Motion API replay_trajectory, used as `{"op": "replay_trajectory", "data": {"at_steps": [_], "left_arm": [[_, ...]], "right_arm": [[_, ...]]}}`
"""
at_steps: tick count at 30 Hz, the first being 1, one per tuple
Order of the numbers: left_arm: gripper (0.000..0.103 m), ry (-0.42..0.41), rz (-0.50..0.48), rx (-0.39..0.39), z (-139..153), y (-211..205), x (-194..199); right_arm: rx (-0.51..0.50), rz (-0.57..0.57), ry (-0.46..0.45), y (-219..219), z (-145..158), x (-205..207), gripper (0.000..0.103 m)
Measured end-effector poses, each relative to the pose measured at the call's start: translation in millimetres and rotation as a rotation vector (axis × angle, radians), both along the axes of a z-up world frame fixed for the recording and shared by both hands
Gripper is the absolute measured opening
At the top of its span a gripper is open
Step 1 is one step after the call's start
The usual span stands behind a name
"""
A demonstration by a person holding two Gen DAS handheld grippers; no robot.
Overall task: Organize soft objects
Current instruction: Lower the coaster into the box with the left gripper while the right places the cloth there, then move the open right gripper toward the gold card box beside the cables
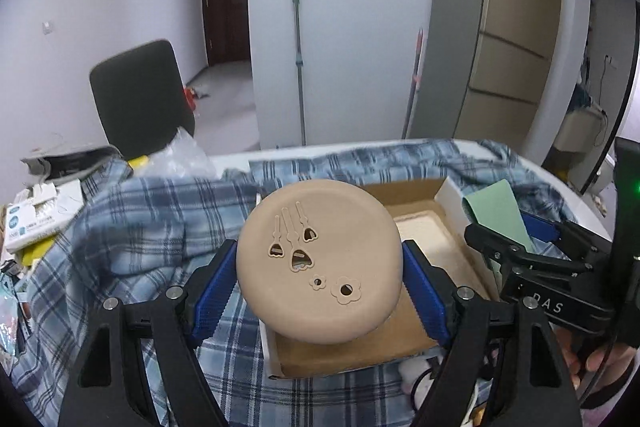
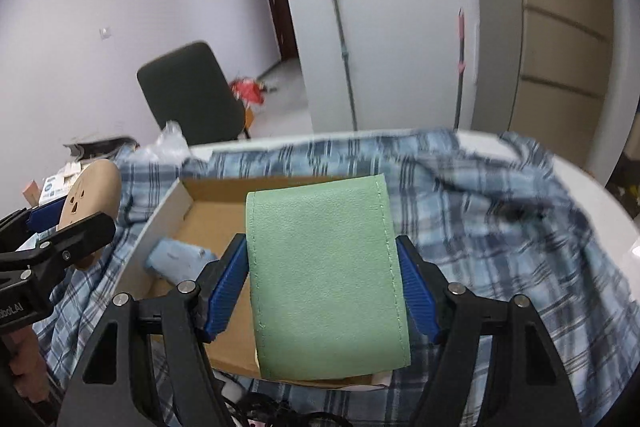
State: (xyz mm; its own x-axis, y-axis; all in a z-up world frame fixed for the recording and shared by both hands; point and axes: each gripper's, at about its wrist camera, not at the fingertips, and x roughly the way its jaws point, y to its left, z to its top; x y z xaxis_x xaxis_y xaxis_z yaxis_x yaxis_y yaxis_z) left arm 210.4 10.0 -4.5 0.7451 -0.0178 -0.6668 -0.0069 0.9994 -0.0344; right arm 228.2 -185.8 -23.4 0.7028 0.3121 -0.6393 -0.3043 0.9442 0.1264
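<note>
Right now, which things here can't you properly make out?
- Cardboard box floor: right wrist view, largely covered by the green pouch in the right hand-held gripper.
- Pale blue item in the box: partly behind a finger, identity unclear.
- White fluffy thing: left wrist view, hidden behind the left hand-held gripper holding the tan round pad.

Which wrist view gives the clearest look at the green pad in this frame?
The right wrist view: the green pad fills the centre, clamped between the right gripper fingers above the cardboard box, its stitched edges visible. The left wrist view shows only a narrow slanted part of it at the far right, behind the tan round cushion held by the left gripper.
</note>
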Motion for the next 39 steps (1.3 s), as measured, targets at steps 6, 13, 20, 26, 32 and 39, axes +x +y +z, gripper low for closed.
{"op": "replay_trajectory", "data": {"at_steps": [6,13,20,26,32,39], "left_arm": [[0.083,0.013,-0.027,0.026,-12.5,-7.7,1.7],[0.086,-0.047,-0.024,0.04,-7.9,-10.7,-3.8],[0.087,-0.123,-0.007,0.021,9.7,-7.9,-14.0],[0.087,-0.192,-0.019,-0.002,40.6,-10.0,-39.4],[0.087,-0.241,-0.037,-0.017,56.0,-14.4,-80.2],[0.087,-0.213,-0.071,-0.026,39.7,-24.3,-127.9]], "right_arm": [[-0.005,0.003,0.087,1.6,-23.8,8.8,0.071],[-0.02,0.01,0.086,3.5,-26.2,11.4,0.086],[-0.008,-0.004,0.062,1.4,-14.7,8.0,0.086],[-0.004,0.004,0.006,-4.0,22.1,-7.6,0.086],[-0.007,0.041,-0.067,-10.7,51.5,-41.8,0.086],[-0.04,0.084,-0.091,-28.0,42.9,-94.6,0.086]]}}
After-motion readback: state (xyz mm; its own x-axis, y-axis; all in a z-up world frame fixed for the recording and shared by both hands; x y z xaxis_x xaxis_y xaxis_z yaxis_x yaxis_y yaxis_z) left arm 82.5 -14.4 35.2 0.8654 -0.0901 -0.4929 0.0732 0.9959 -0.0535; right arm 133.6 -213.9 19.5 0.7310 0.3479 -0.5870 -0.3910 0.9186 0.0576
